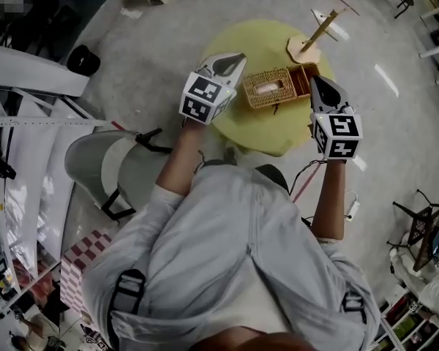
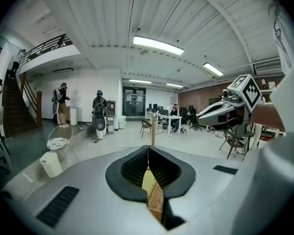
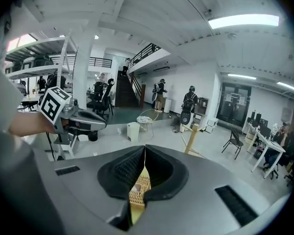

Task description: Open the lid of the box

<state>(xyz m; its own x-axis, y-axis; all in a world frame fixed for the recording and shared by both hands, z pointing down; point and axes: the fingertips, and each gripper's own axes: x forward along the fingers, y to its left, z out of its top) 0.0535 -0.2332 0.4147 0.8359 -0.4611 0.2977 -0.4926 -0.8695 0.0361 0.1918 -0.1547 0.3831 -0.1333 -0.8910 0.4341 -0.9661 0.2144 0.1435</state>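
Yellow table (image 1: 267,136) bears wicker box (image 1: 272,87) between left tool (image 1: 239,59) and right tool (image 1: 316,81), both pressed together.

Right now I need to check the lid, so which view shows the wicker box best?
The head view: it shows most of the wicker box from above, on the yellow table. The left and right gripper views show only a sliver of wicker below their closed jaws.

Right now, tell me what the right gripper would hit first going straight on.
Likely the wicker box, just beyond the right gripper's shut tips; if it clears that, the wooden stand behind. Height is unclear.
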